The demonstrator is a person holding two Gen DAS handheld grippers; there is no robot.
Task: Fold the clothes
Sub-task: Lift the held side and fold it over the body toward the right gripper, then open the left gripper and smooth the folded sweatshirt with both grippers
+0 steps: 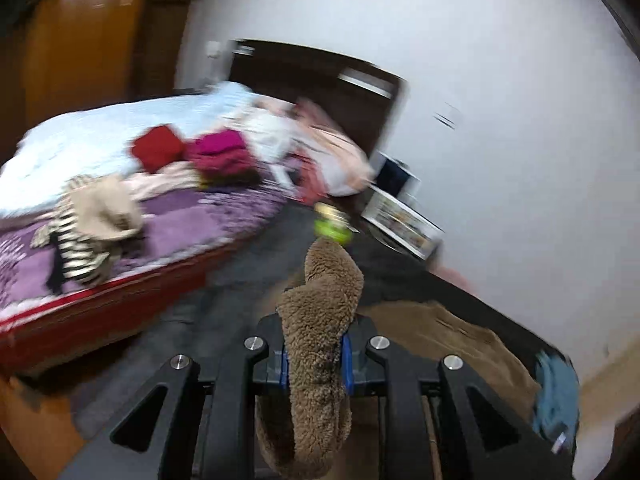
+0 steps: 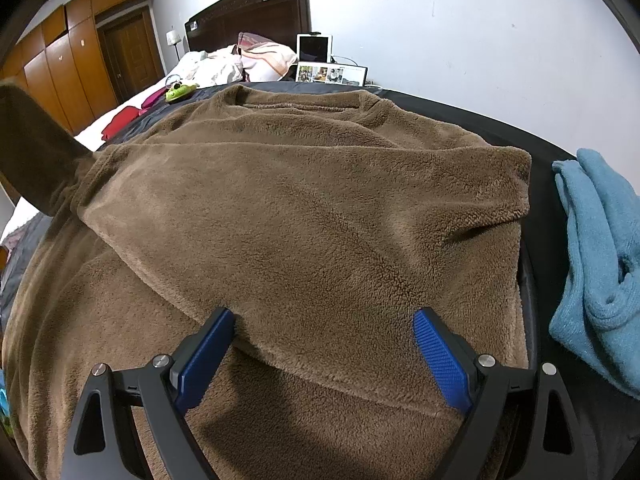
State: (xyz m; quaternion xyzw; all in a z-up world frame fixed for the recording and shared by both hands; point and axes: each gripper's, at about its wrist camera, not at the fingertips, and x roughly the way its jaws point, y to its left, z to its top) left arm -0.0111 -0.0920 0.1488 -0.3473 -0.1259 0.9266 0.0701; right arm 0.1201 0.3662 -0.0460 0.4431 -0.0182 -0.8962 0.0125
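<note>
While the left gripper (image 1: pixel 314 364) is clamped on a strip of the brown fleece garment (image 2: pixel 304 216) — the fuzzy fabric squeezed between its blue pads and curling up past the fingertips — the right gripper (image 2: pixel 324 356) hangs over the same garment with its jaws spread wide, nothing pinched between the blue ribbed pads (image 2: pixel 440 360). The garment lies spread across a dark surface (image 2: pixel 500 124), one layer folded diagonally over the rest, its collar towards the far edge. Just beside it on the right sits a crumpled blue towel (image 2: pixel 600 248), touching the dark surface but apart from the fleece. A green toy (image 2: pixel 180 92) rests near the far left corner. Beyond, in the blurred left wrist view, a bed (image 1: pixel 168 236) with a purple cover carries a red folded piece (image 1: pixel 158 148), a magenta pile (image 1: pixel 222 154) and a striped garment (image 1: pixel 80 256). A dark wooden headboard (image 2: pixel 256 12) stands against the white wall.
</note>
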